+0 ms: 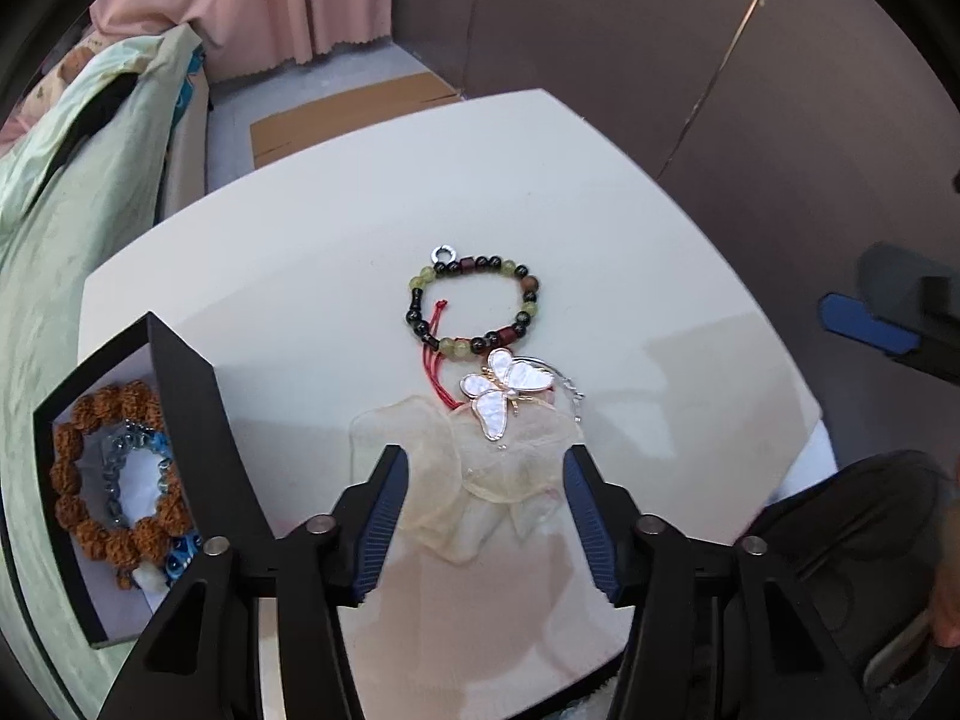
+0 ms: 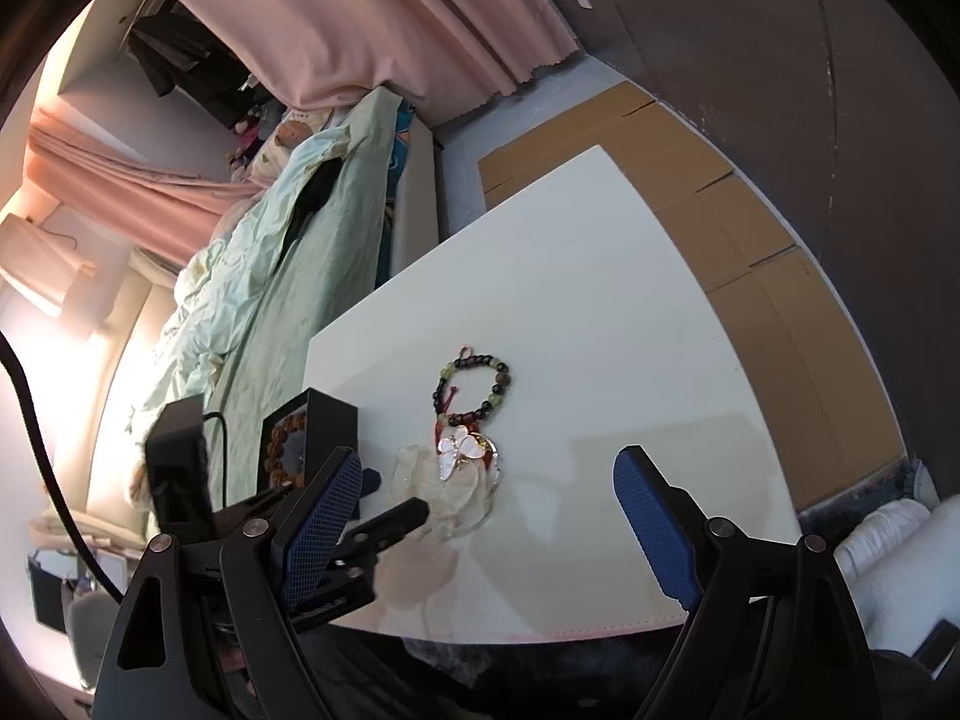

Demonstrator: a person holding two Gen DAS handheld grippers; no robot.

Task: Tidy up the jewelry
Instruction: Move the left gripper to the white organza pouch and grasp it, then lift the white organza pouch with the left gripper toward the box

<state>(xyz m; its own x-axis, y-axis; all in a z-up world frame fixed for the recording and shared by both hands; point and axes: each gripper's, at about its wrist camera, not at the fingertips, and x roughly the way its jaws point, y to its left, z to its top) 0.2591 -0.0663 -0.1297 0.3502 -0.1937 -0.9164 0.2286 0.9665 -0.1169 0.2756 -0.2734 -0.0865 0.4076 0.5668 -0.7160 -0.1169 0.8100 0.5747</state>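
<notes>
On the white table three loose pieces lie bunched together: a bead bracelet with a red cord, a butterfly brooch touching its near side, and under the brooch a sheer organza pouch. At the table's left edge sits a black box, open, with a brown bracelet and a blue one already curled inside it on the white lining.

The left gripper hangs low over the pouch, its jaws spread wide with the pouch's near half between them, touching nothing that I can make out. The right gripper is held back over the near edge of the table, also spread and empty, well apart from the jewelry.

It looks like the sorting is partly done, with two pieces boxed and three to go, and the left gripper is lining up on the pouch or the brooch. The next move calls for dropping lower and closing on one piece only. The brooch rests on flimsy fabric and against the bracelet's cord, so a careless pinch could drag the whole cluster along.
</notes>
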